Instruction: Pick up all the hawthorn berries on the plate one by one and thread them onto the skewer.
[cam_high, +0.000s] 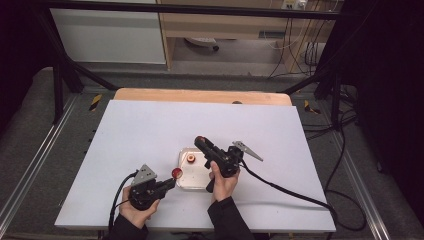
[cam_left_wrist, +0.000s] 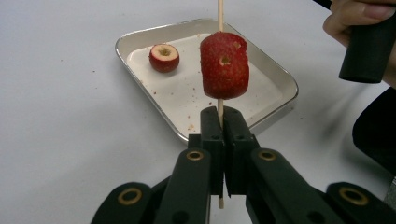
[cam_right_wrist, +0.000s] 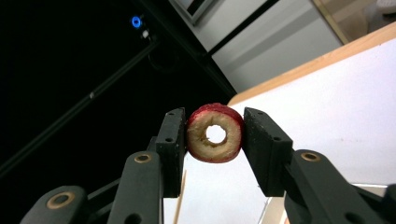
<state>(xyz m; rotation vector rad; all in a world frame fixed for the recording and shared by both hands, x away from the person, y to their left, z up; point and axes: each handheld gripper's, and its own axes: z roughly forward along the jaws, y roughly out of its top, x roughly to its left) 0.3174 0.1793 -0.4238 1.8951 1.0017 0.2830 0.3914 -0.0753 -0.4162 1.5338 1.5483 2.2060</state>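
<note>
My left gripper (cam_left_wrist: 223, 117) is shut on a thin wooden skewer (cam_left_wrist: 220, 14) that stands upright. A red cored fruit piece (cam_left_wrist: 224, 65) is threaded on the skewer just above the jaws. Behind it a shallow metal tray (cam_left_wrist: 280, 81) holds another cored red piece (cam_left_wrist: 164, 57). In the high view the left gripper (cam_high: 167, 183) sits at the tray's (cam_high: 184, 186) near left corner. My right gripper (cam_high: 201, 142) hovers over the tray's far side, tilted upward. Its jaws (cam_right_wrist: 214, 135) are shut on a red fruit ring (cam_right_wrist: 215, 133), with the hole facing the camera.
The tray rests on a white board (cam_high: 150, 130) over a wooden table (cam_high: 200, 95). A black frame and cables surround the table. The person's right hand (cam_left_wrist: 359, 23) is close to the skewer's right in the left gripper view.
</note>
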